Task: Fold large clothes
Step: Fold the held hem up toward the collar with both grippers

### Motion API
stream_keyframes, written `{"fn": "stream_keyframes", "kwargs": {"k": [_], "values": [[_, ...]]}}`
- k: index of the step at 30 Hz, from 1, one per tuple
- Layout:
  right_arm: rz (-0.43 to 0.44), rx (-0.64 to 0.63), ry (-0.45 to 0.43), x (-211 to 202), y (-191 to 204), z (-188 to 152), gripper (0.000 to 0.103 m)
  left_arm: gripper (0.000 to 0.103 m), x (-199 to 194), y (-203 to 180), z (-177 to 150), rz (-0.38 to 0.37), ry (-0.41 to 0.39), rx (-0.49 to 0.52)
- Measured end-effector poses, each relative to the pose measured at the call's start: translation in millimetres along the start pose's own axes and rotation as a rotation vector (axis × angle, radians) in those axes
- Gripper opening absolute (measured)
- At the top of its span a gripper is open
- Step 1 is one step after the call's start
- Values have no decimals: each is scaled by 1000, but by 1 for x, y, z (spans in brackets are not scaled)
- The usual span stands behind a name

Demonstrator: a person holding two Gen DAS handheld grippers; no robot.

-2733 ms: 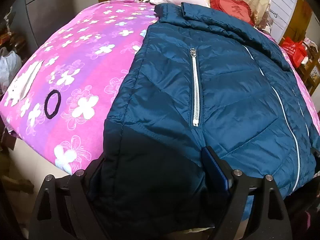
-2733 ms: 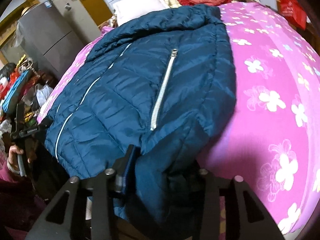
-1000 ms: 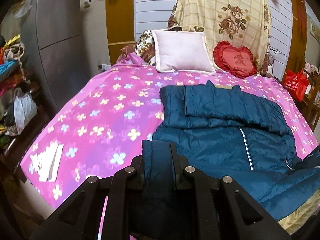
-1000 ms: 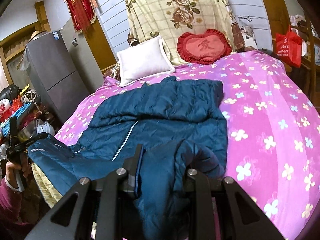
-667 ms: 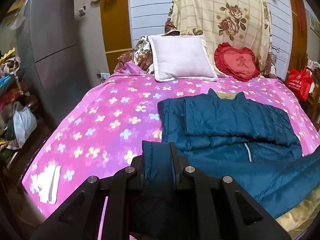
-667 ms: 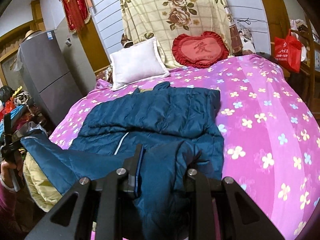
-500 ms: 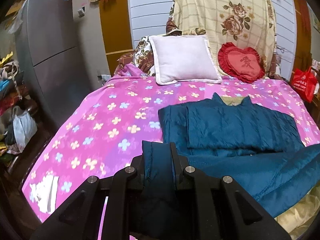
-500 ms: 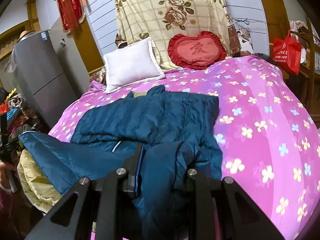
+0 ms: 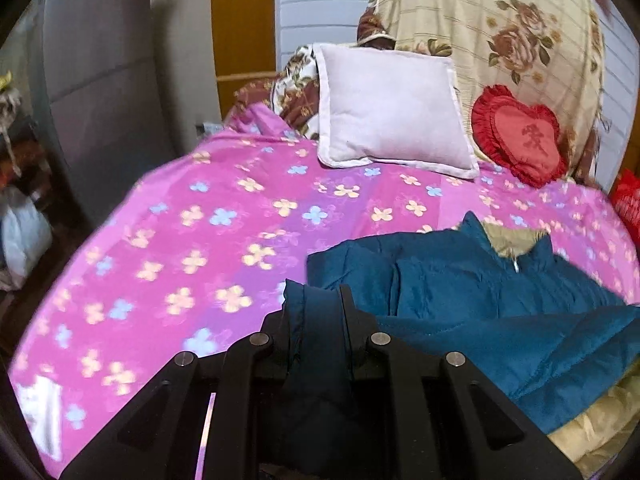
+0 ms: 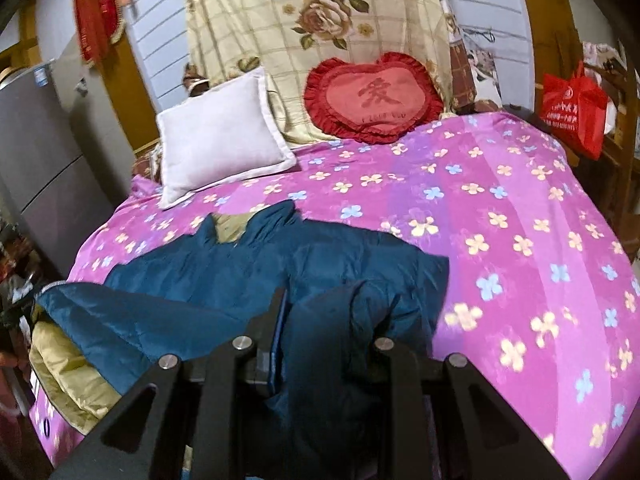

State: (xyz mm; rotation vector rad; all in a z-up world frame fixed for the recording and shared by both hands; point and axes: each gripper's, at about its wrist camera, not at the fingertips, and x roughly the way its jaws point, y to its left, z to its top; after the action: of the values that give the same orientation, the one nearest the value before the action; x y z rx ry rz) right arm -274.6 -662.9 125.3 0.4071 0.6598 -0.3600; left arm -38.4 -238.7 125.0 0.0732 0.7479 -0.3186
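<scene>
A dark teal quilted jacket (image 9: 472, 280) lies on the pink flowered bed (image 9: 224, 216), collar toward the pillows, its yellow lining showing at the neck. My left gripper (image 9: 316, 304) is shut on the jacket's hem corner and holds it raised above the bed. My right gripper (image 10: 320, 312) is shut on the other hem corner of the jacket (image 10: 256, 268). The lifted hem hangs between them, with the yellow lining (image 10: 60, 376) showing underneath.
A white pillow (image 9: 392, 108) and a red heart cushion (image 9: 520, 136) lean at the bed's head, under a floral blanket (image 10: 320, 12). A grey fridge (image 9: 96, 80) stands at the left. A red bag (image 10: 572, 108) hangs at the right.
Both grippers shut on the jacket's hem, lifted it off the bed and carried it forward toward the collar. The view rose from the jacket front to the whole bed.
</scene>
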Motion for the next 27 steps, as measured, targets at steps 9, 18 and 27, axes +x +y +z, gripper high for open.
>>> {"fn": "stream_keyframes", "kwargs": {"k": [9, 18, 27], "values": [[-13, 214, 77, 89, -30, -6, 33, 37, -17, 46, 11, -146, -62, -74], [32, 212, 5, 54, -14, 16, 76, 38, -71, 42, -16, -186, -139, 19], [40, 103, -28, 5, 6, 46, 77, 38, -34, -1, -44, -193, 5, 70]]}}
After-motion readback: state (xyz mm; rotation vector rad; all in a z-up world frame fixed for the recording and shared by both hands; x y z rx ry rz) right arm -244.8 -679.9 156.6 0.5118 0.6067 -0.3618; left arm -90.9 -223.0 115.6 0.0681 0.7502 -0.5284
